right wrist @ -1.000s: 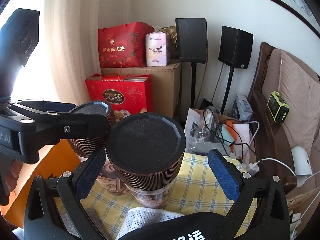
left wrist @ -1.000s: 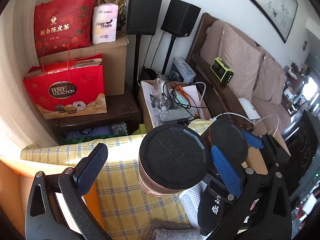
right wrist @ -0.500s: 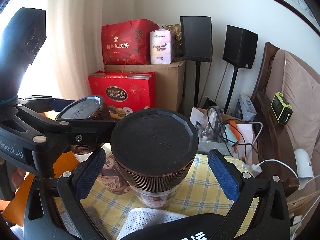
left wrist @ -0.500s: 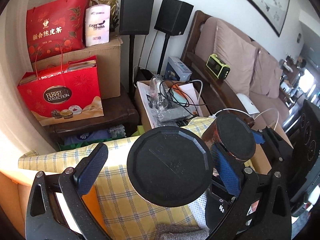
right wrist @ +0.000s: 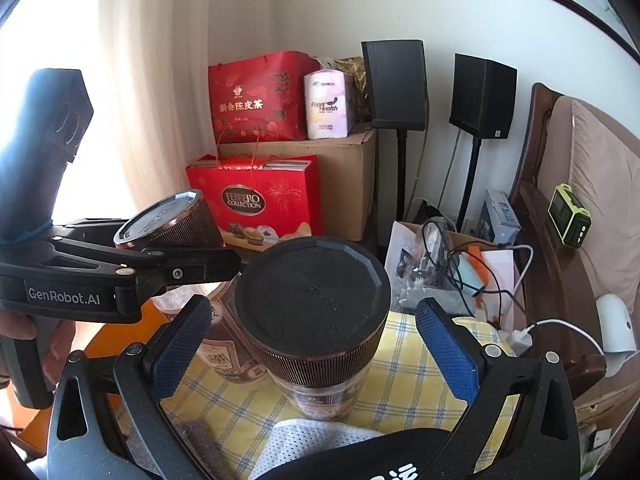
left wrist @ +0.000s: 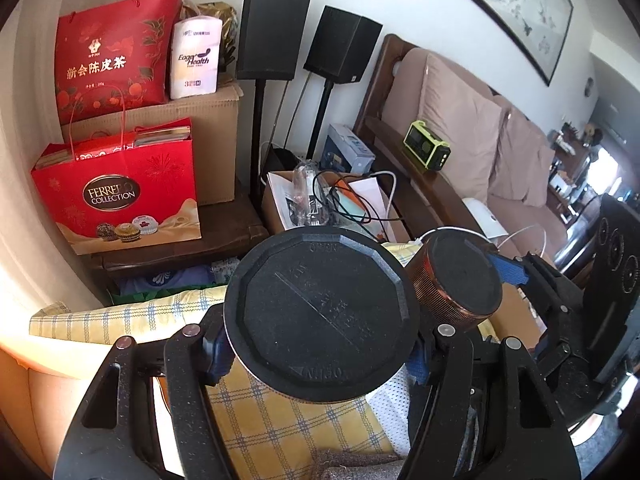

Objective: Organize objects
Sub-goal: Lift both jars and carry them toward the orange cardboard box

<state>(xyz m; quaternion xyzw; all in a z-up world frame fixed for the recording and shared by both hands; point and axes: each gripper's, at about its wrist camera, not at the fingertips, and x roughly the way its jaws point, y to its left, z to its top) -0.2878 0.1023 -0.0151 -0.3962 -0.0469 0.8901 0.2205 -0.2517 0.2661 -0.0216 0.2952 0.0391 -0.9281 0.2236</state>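
Two jars with black ribbed lids stand on a yellow checked cloth [right wrist: 404, 376]. My left gripper [left wrist: 316, 356] is shut on the left jar [left wrist: 320, 312], its blue pads pressed against the jar's sides below the lid. That jar and gripper also show in the right wrist view [right wrist: 168, 228]. My right gripper [right wrist: 312, 344] is open, its fingers on either side of the right jar [right wrist: 312, 300] without touching it. The right jar also shows in the left wrist view [left wrist: 460, 276].
Red gift bags [left wrist: 120, 196] and a cardboard box [left wrist: 212, 128] stand at the back left. Two black speakers [left wrist: 272, 32] stand on poles. A box of cables [left wrist: 332, 200] lies behind the cloth. A sofa [left wrist: 480, 132] runs along the right. A white mesh item [right wrist: 316, 436] lies near.
My left gripper has closed from wide open onto the left jar. The right gripper has stayed open around the right jar.
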